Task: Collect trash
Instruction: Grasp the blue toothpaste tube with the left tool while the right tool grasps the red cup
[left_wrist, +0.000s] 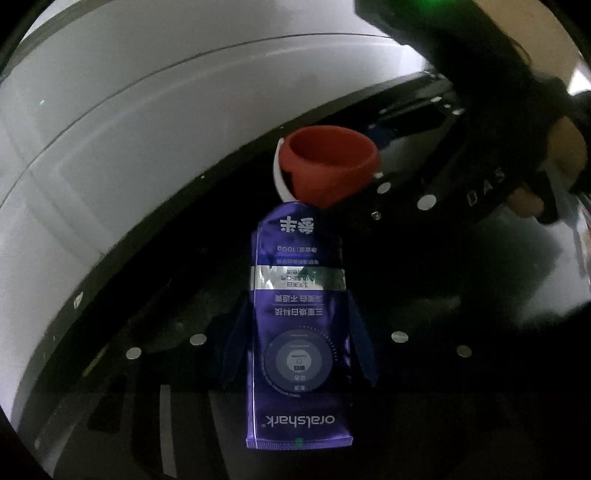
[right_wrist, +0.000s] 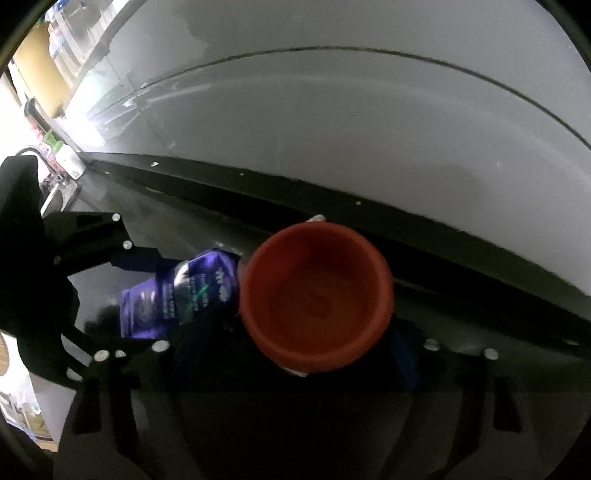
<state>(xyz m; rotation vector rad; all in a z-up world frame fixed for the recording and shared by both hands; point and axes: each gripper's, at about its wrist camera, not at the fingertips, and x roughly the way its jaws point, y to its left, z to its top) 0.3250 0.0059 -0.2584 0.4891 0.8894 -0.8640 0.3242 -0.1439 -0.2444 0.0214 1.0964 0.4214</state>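
Dark glossy tabletop (left_wrist: 480, 266) against white wall. Left gripper (left_wrist: 299, 347) clamps purple toothpaste tube (left_wrist: 299, 332); right gripper (right_wrist: 314, 354) grips red cup (right_wrist: 314, 295).

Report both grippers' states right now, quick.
Left gripper: closed on the purple toothpaste tube.
Right gripper: closed on the red cup, as far as the view shows.

Both your wrist cameras look steeply down, close over the dark desk (left_wrist: 461, 266); both share the purple tube (left_wrist: 299, 325) and red cup (right_wrist: 314, 295).
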